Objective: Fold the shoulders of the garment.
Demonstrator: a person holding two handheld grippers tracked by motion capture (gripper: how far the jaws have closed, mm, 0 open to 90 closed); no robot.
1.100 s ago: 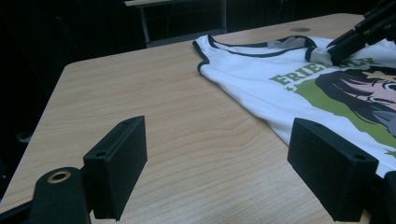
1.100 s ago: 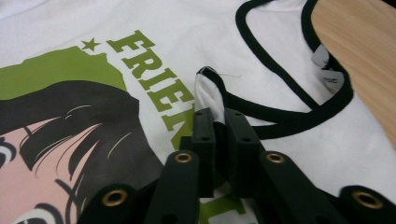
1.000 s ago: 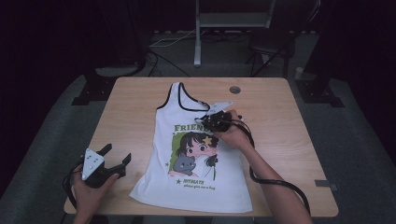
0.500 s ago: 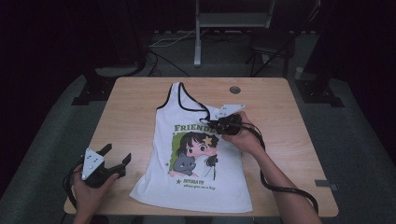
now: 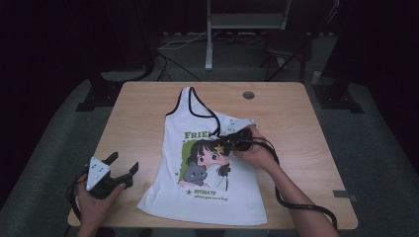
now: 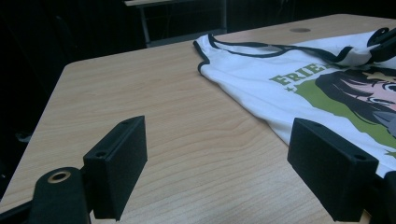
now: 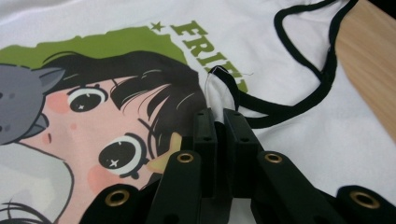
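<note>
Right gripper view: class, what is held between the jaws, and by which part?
The right gripper pinches the white tank top by its black-trimmed shoulder strap, folded over the print.

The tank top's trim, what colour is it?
Black, edging the white tank top at its neckline and straps; clearest in the right gripper view.

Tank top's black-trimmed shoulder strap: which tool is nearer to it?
Right. The right tool is shut on the strap; the left tool sits open off the shirt's lower left side.
</note>
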